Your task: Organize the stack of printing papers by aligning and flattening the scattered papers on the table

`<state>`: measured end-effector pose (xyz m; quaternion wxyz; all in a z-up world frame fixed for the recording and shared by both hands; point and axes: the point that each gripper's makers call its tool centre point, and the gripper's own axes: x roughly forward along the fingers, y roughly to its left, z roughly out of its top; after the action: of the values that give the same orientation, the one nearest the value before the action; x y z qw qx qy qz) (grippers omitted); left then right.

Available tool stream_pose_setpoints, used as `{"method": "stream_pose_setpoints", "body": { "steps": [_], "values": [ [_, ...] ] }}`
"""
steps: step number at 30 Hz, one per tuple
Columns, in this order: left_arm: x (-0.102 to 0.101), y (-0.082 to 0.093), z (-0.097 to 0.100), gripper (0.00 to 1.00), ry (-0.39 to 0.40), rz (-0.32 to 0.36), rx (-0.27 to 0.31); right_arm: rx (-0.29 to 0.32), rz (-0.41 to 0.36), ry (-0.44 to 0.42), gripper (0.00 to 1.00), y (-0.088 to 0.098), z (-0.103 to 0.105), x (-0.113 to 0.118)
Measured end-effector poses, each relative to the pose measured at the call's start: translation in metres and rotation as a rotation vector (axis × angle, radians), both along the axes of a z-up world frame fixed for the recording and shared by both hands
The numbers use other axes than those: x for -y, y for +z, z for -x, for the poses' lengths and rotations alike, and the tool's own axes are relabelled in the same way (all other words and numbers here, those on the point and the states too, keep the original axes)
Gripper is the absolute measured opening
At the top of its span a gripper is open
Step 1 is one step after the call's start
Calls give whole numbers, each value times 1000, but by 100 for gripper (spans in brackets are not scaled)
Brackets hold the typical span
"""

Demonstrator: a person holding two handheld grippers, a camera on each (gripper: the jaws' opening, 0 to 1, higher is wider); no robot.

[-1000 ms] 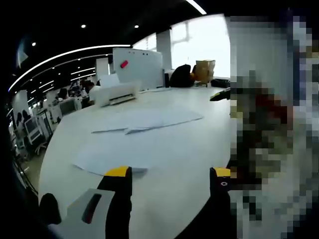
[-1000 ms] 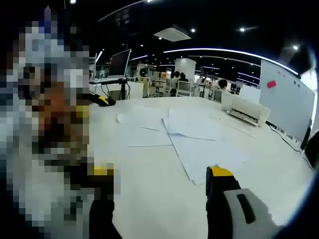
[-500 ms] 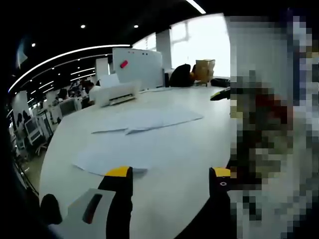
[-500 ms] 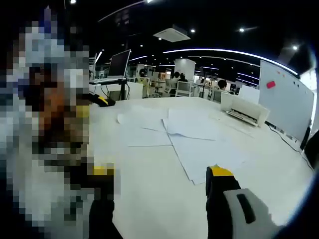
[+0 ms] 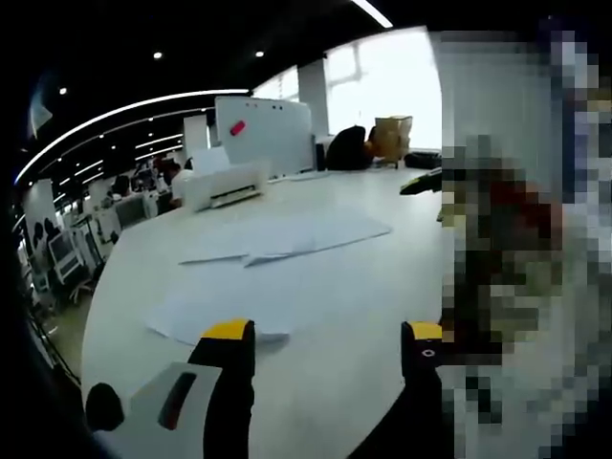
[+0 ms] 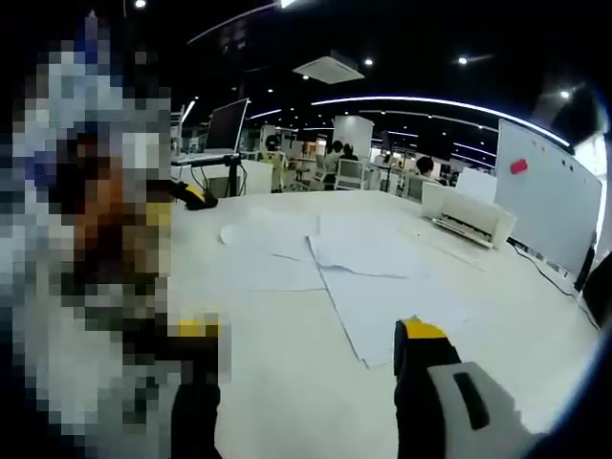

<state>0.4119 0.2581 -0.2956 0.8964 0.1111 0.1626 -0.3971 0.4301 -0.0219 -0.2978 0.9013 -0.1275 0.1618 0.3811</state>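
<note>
Several white sheets of paper point(image 5: 287, 233) lie scattered and overlapping on the white table point(image 5: 363, 287), with one more sheet point(image 5: 215, 314) close to my left jaw. My left gripper point(image 5: 325, 335) hovers open over the table's near part, nothing between its yellow-tipped fingers. In the right gripper view the same loose sheets point(image 6: 368, 273) fan out across the middle of the table point(image 6: 277, 363). My right gripper point(image 6: 308, 330) is open too, above the table just short of the nearest sheet's corner.
A white printer point(image 5: 225, 182) point(image 6: 469, 212) stands at the table's far side, a whiteboard point(image 5: 263, 129) point(image 6: 550, 186) behind it. A cardboard box point(image 5: 393, 134) and a dark bag point(image 5: 346, 145) sit far off. A black and yellow object point(image 6: 196, 196) lies on the table. A monitor point(image 6: 228, 122) stands beyond.
Both views have shifted a little, so the cameras moved slightly. The papers lie as before and both grippers' jaws stand as wide apart as they did.
</note>
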Motion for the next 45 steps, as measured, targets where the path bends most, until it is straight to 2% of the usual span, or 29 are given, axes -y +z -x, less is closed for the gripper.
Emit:
{"method": "stream_pose_setpoints", "body": {
  "steps": [10, 18, 25, 31, 36, 45],
  "values": [
    [0, 9, -8, 65, -10, 4, 10, 36, -30, 3, 68, 16, -23, -23],
    [-3, 16, -17, 65, -13, -8, 15, 8, -38, 2, 68, 16, -42, -34],
    [-2, 18, -18, 65, -24, 11, 17, -2, -32, 7, 68, 16, -64, -48],
    [-6, 19, -12, 64, -33, 30, 25, -12, -31, -15, 68, 16, -100, -59],
    [-16, 18, -8, 64, -18, 24, 22, -4, -36, -29, 68, 25, -131, -71],
    [-32, 17, -6, 64, 15, 7, 11, 8, -42, -27, 70, 39, -184, -119]
  ]
}}
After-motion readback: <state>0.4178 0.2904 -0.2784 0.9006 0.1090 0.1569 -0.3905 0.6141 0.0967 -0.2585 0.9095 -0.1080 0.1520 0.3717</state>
